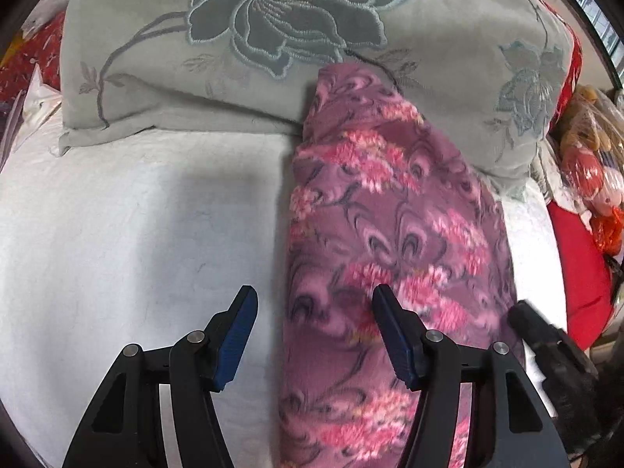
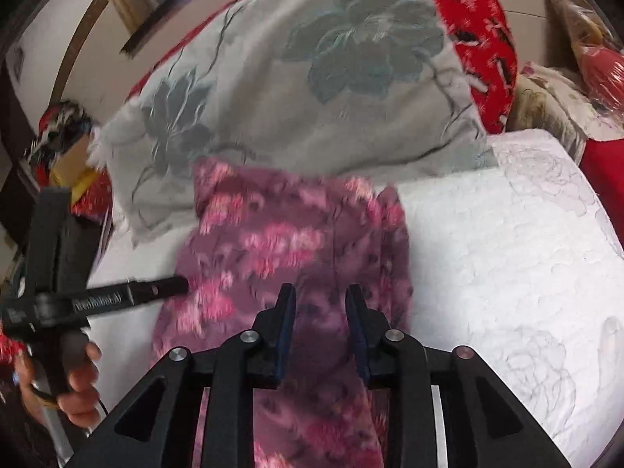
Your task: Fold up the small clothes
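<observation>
Purple floral fleece garment, near end cut off at 6 o'clock, on white quilted bed; grey floral pillow at 12 o'clock. Left gripper fingers released; right gripper fingers narrowly parted, grasping nothing.

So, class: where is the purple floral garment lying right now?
The garment lies lengthwise on the white bedspread, its far end against the grey pillow; in the left view it is right of centre.

One purple floral fleece garment at centre; one grey embroidered pillow at 12 o'clock; two grippers, left gripper and right gripper (each two-fingered).
</observation>
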Tool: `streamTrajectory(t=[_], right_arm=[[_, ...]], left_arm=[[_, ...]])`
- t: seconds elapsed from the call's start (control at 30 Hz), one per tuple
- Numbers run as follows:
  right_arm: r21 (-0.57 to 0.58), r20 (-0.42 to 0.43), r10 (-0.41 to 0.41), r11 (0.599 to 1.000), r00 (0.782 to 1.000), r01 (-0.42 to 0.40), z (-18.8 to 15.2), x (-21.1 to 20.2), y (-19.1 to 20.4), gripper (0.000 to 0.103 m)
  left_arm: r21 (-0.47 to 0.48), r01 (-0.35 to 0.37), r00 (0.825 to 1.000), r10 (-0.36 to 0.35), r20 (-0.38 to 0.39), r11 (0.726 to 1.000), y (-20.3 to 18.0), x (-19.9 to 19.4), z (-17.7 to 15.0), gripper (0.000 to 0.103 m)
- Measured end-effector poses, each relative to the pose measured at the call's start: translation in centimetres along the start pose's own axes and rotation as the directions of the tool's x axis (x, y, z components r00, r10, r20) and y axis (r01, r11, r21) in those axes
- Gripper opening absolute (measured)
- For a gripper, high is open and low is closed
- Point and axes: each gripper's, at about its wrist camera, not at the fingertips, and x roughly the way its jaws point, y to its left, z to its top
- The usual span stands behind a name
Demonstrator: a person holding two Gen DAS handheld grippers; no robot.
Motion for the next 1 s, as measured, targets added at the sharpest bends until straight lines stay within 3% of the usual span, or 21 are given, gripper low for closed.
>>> streamTrajectory(t=[0.07, 0.17, 0.37, 0.4, 0.43, 0.47, 0.5, 0.6, 0.67, 0.77, 0.8, 0.83, 0.87, 0.9, 1.0], right_arm=[[-0.057, -0.074, -0.053, 0.997, 0.996, 0.049, -1.3, 1.2, 0.2, 0.031], [-0.096, -0.068, -0.082, 0.993, 0.994, 0.075, -1.9, 0.7, 0.3, 0.033], [0.174, -0.006, -0.024, 0.984, 1.000, 0.025, 1.6, 0.8, -4.1, 0.035], [0.193, -0.019, -0.019, 0.981, 1.000, 0.022, 1.8, 1.6, -4.4, 0.034], [0.194, -0.031, -0.020, 0.981, 0.999, 0.026, 1.9, 2.2, -4.4, 0.027], [0.177, -0.036, -0.029, 0.984, 0.999, 0.035, 1.9, 2.7, -4.2, 0.012], [0.143, -0.040, -0.054, 0.988, 0.998, 0.059, 1.5, 3.1, -3.6, 0.009], [0.076, -0.052, -0.098, 0.992, 0.994, 0.102, 1.3, 4.0, -2.5, 0.008], [0.100, -0.041, -0.069, 0.992, 0.997, 0.072, 1.6, 3.4, -2.6, 0.008], [0.182, -0.063, -0.001, 0.983, 0.998, 0.013, 1.7, 3.6, -3.7, 0.023], [0.200, -0.074, 0.002, 0.980, 0.997, 0.013, 1.6, 3.8, -4.0, 0.023], [0.218, -0.068, 0.017, 0.976, 0.997, -0.002, 1.5, 4.0, -4.2, 0.022], [0.218, -0.058, 0.026, 0.976, 0.998, -0.012, 1.4, 4.0, -4.2, 0.009], [0.205, -0.051, 0.029, 0.979, 0.998, -0.018, 1.4, 3.9, -4.0, 0.006], [0.165, 0.031, 0.025, 0.986, 0.999, -0.030, 1.6, 2.3, -3.6, 0.004]], left_arm=[[0.006, -0.001, 1.000, 0.001, -0.015, 1.000, 0.1, -0.1, -1.1, 0.060], [0.022, 0.015, 1.000, -0.015, -0.013, 1.000, 0.8, -0.7, -2.7, 0.061], [-0.029, 0.055, 0.998, -0.056, -0.031, 0.998, 1.9, -0.7, -3.3, 0.062], [-0.020, 0.052, 0.998, -0.052, -0.028, 0.998, 1.9, -0.7, -3.3, 0.062], [-0.005, 0.042, 0.999, -0.042, -0.022, 0.999, 1.8, -0.5, -3.4, 0.065], [0.006, 0.027, 0.999, -0.027, -0.017, 1.000, 1.8, -0.3, -3.5, 0.071], [0.015, 0.010, 1.000, -0.010, -0.012, 1.000, 1.8, -0.1, -3.6, 0.072], [-0.005, 0.039, 0.999, -0.039, -0.019, 0.999, 2.1, -0.3, -3.3, 0.070], [-0.035, 0.061, 0.998, -0.062, -0.007, 0.997, 2.6, -0.7, -2.8, 0.068], [-0.064, 0.063, 0.998, -0.065, -0.026, 0.996, 3.0, -0.4, -2.4, 0.068], [-0.075, 0.068, 0.997, -0.071, -0.037, 0.995, 3.0, -0.2, -2.4, 0.068], [-0.081, 0.072, 0.996, -0.075, -0.041, 0.994, 3.1, -0.2, -2.3, 0.068], [-0.081, 0.077, 0.996, -0.080, -0.039, 0.994, 3.0, -0.2, -2.3, 0.068], [-0.074, 0.079, 0.996, -0.082, -0.034, 0.994, 2.9, -0.3, -2.3, 0.068], [-0.032, 0.041, 0.999, -0.042, -0.017, 0.999, 2.2, 0.1, -2.5, 0.069]])
